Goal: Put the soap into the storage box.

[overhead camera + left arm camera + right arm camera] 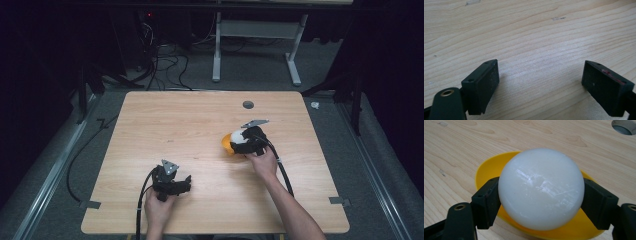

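Note:
A white rounded cup-like piece (541,188) sits between the two black jaws of my right gripper (541,202), whose pads press on its sides. It is held over a yellow bowl (489,170) that rests on the wooden table. In the high view the right gripper (239,141) is right of the table's centre, with the yellow bowl (227,143) showing at its left. My left gripper (188,183) rests near the front left of the table. In its own view the left gripper (540,82) has its jaws wide apart over bare wood.
The wooden table (175,120) has a round grey cable hole (248,104) near its far edge. Beyond the table stand a white frame (260,45) and loose cables (165,65) on the carpet. A cable trails from each gripper toward the front edge.

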{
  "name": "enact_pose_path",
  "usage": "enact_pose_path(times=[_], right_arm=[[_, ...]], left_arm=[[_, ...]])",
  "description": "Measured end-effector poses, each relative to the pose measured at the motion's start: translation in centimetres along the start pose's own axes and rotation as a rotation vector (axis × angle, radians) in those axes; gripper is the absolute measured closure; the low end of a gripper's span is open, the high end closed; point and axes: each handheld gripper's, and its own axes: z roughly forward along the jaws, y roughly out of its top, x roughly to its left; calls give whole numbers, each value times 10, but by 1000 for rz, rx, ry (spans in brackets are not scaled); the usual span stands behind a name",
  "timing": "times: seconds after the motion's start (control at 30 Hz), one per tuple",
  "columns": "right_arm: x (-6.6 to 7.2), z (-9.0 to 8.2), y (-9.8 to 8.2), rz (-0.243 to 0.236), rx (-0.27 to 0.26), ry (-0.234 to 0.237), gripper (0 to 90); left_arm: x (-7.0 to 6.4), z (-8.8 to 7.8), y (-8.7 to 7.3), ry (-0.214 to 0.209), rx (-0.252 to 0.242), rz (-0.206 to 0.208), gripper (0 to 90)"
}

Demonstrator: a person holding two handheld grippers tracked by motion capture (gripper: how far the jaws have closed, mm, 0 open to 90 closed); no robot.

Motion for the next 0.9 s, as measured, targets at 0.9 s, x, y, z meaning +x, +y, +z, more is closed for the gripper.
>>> enact_pose_path(times=[0.9], right_arm=[[-3,-19,2,36,-74,-18,274]], left_arm=[[0,0,0,0,0,0,148]])
